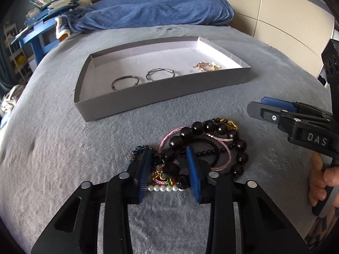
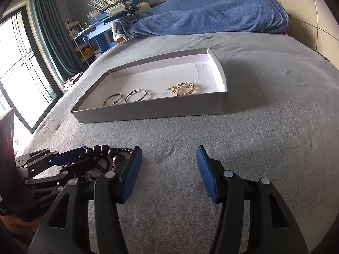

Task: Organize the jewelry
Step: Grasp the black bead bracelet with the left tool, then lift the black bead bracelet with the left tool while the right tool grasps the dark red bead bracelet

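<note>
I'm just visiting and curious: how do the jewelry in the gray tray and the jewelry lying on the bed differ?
The pieces in the tray lie spaced apart in a row; the pile on the bed is tangled together. The tray holds thin metal pieces: two silver bangles and a gold bracelet. The pile has chunky black beads, pearls and pink cord. Both rest on the same gray blanket.

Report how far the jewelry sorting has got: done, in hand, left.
Done: two silver bangles and a gold bracelet lie in the grey box.
In hand: the left gripper is down in the jewelry pile on the grey blanket, fingers straddling several tangled pieces; a firm grip isn't clear. The right gripper is open, empty.
Left: the black bead bracelet, pearl strand, pink cord.
</note>
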